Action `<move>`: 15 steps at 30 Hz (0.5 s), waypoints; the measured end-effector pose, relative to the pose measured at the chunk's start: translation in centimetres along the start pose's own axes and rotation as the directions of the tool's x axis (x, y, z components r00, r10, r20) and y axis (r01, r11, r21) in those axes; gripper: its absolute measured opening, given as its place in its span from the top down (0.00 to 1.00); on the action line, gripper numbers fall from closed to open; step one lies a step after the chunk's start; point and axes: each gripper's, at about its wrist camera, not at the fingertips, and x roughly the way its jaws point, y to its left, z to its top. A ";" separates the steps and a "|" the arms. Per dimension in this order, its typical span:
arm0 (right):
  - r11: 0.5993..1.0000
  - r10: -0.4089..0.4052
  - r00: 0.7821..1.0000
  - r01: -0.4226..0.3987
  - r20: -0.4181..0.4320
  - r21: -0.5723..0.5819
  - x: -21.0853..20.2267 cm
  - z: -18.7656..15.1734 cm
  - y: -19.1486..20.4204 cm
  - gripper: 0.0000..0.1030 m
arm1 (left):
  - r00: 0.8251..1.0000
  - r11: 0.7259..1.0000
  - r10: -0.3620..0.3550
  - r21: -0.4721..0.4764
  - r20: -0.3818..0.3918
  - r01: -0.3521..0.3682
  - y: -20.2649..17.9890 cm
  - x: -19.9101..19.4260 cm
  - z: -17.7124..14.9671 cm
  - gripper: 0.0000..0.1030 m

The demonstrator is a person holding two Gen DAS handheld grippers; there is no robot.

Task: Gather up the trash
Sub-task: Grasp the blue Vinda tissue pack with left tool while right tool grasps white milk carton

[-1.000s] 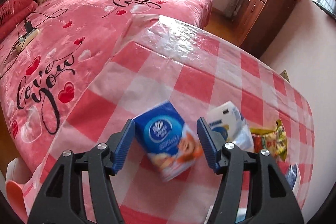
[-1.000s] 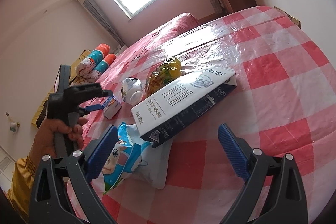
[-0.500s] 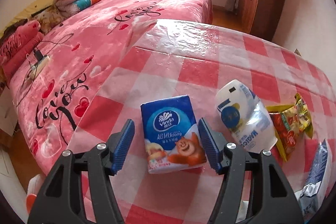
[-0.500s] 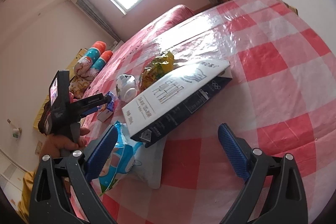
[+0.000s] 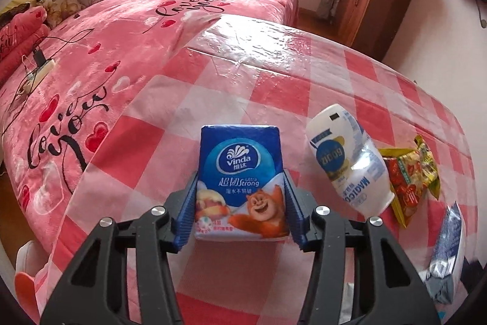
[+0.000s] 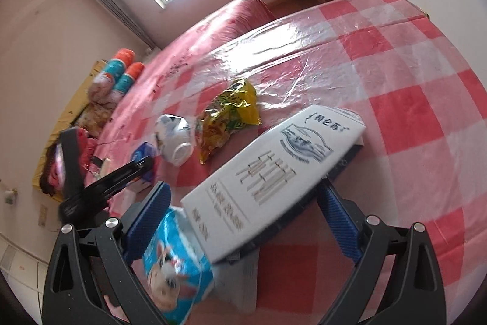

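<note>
Grasp step, trash collection: left gripper [image 5: 240, 203] fingers narrow against both sides of tissue pack [image 5: 240, 178], lower centre on checked tablecloth [image 5: 334, 72]; right gripper [image 6: 243, 221] wide around milk carton [image 6: 274, 181]; next, likely lift.

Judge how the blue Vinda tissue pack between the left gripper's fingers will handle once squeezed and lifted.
The tissue pack looks like a soft plastic-wrapped bundle, so it will probably dent under the left gripper rather than resist. It is likely light for its size. Its glossy wrap may slide slightly on the blue pads.
</note>
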 end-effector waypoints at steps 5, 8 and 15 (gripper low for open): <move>0.997 -0.055 0.998 0.054 -0.024 -0.056 2.0 1.0 0.4 0.08 | 0.999 0.999 -0.040 0.020 -0.003 0.040 0.4 -0.9 -1.0 0.49; 0.986 -0.096 0.995 0.093 -0.019 -0.140 2.3 1.5 0.2 0.08 | 0.998 0.997 -0.062 0.037 -0.007 0.062 0.6 -1.4 -1.9 0.49; 0.927 -0.281 0.960 0.272 0.000 -0.258 1.3 3.1 -2.4 0.08 | 0.994 0.992 -0.110 0.064 -0.008 0.111 1.1 -2.8 -3.7 0.49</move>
